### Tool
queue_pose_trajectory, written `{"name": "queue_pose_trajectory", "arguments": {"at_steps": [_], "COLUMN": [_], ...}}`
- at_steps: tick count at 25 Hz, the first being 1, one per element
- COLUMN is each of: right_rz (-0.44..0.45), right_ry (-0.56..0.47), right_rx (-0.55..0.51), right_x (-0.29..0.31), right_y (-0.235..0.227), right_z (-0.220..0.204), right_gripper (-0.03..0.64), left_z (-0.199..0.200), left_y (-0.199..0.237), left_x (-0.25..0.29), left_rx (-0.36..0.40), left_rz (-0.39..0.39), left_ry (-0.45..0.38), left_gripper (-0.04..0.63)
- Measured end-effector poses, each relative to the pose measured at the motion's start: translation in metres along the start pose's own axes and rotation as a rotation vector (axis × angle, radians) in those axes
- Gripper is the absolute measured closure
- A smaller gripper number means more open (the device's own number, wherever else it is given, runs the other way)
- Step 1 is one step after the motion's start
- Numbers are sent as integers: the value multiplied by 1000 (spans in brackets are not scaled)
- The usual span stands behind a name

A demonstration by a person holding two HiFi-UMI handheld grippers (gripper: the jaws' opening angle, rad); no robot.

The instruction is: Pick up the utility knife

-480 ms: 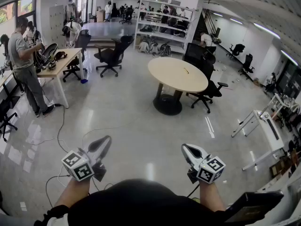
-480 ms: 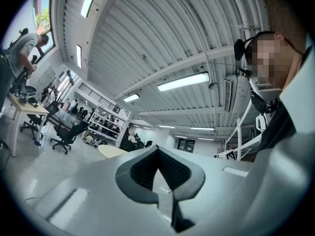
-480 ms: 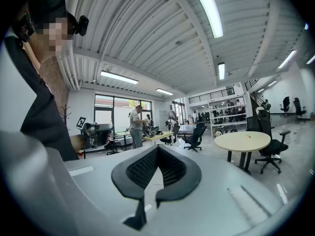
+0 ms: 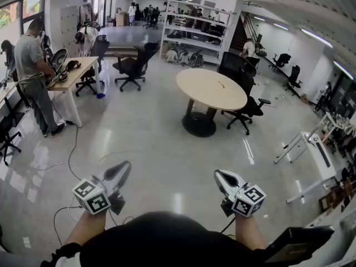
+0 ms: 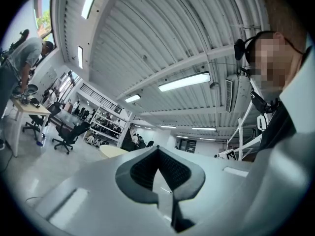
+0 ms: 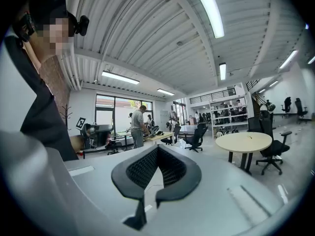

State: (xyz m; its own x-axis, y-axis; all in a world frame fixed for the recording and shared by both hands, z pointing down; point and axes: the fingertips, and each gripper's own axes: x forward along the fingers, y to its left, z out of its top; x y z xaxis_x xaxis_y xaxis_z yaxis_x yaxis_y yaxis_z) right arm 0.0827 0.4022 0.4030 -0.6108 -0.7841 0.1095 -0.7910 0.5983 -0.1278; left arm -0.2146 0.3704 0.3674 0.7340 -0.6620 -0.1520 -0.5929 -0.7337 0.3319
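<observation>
My left gripper (image 4: 123, 169) is held low at the left of the head view, shut with nothing in it. In the left gripper view the jaw tips (image 5: 158, 150) meet. My right gripper (image 4: 219, 176) is at the same height on the right, also shut and empty (image 6: 156, 149). Both point out over the floor towards a round beige table (image 4: 211, 89). A small dark thing (image 4: 221, 84) lies on that tabletop, too small to tell what it is. The same table (image 6: 243, 141) shows in the right gripper view. No utility knife is recognisable in any view.
Black office chairs (image 4: 131, 67) stand around the glossy floor, and one (image 4: 249, 107) is by the round table. A person (image 4: 32, 71) works at a desk (image 4: 75, 71) on the left. Shelving (image 4: 194, 35) lines the back. A white frame (image 4: 311, 149) and cables (image 4: 69, 160) lie on the floor.
Both grippers stay where they were, shut. The person at the left desk has shifted slightly.
</observation>
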Motion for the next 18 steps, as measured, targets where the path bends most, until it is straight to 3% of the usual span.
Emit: {"name": "queue_pose_trajectory", "arguments": {"at_steps": [8, 18], "right_rz": [17, 26], "right_ry": [-19, -10], "right_rx": [2, 1], "right_x": [-11, -48], "right_y": [0, -36], "right_z": [-4, -9], "right_gripper": [603, 603], "left_z": [-6, -25], "left_y": [-11, -45], "left_x": [4, 39], "left_rx": [-2, -1], "left_rz": [12, 19], "left_ry": [12, 22], "left_gripper": [603, 603]}}
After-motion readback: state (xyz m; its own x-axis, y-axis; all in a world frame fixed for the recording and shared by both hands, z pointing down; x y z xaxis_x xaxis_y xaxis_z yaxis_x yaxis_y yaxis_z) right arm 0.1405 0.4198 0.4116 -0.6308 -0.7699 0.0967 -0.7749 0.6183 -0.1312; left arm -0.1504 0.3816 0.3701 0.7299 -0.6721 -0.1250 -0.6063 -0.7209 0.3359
